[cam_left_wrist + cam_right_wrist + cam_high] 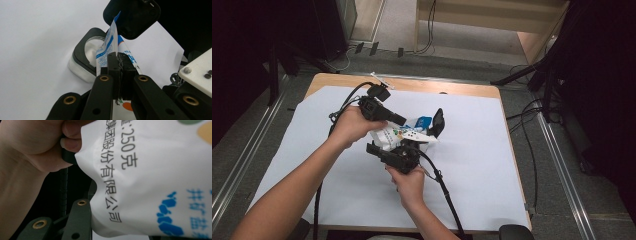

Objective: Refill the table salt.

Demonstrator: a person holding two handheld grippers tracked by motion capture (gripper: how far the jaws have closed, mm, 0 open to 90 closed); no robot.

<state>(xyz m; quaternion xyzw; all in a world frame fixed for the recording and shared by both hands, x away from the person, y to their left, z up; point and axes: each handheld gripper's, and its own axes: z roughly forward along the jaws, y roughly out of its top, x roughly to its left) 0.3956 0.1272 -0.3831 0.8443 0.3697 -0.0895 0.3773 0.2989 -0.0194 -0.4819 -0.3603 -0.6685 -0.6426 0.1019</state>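
Observation:
A white salt bag [398, 135] with blue print and black lettering hangs between both grippers above the white sheet. My left gripper [402, 120] is shut on the bag's thin top edge [110, 42], its pads [119, 57] pressed together on it. From below, my right gripper [404, 146] is shut on the bag's body [150, 182]. One of its black fingers [78, 217] shows beside the bag, and the bag hides the other. Just beyond the bag sits a white container [82, 57] with a black rim, its black lid [132, 15] flipped open.
A white sheet [482, 165] covers the wooden table [452, 89]. The container's raised lid [438, 122] stands right of the bag. The person's left hand [30, 157] is close by the bag. Cables trail from both grippers toward the near edge.

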